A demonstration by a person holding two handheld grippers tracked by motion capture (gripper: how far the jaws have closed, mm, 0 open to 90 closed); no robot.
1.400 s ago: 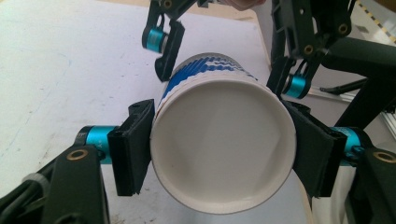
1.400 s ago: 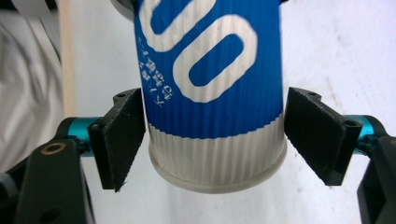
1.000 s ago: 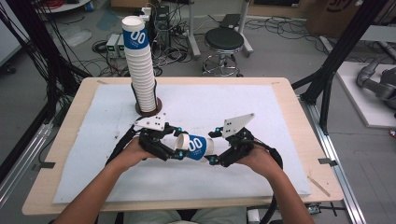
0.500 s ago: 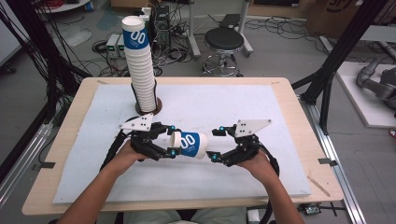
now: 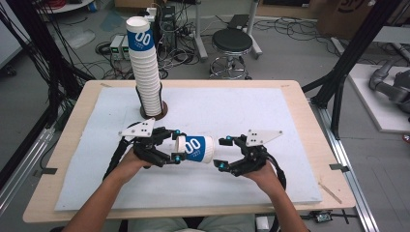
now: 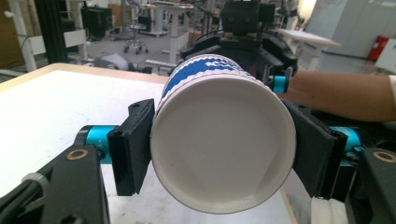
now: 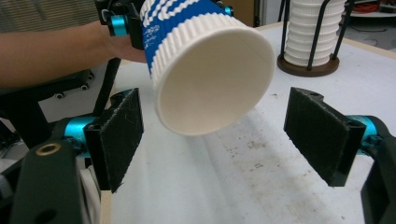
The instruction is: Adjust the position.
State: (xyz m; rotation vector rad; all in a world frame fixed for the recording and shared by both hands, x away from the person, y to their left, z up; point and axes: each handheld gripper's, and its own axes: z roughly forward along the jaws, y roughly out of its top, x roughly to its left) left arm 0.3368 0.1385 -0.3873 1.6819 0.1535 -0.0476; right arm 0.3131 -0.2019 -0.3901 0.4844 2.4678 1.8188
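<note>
– What is standing in my way on the mat (image 5: 232, 108)?

– I'm seeing one obstacle, the tall cup stack (image 5: 146, 72) rising at the far left. The cup (image 5: 196, 148) is lying sideways between my two grippers, blocking the middle.

– And free room?

– I'm finding the whole right half and the near edge lying open.

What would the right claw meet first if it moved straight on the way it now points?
Probably the open mouth of the paper cup that the left claw holds; the right claw is open.
</note>
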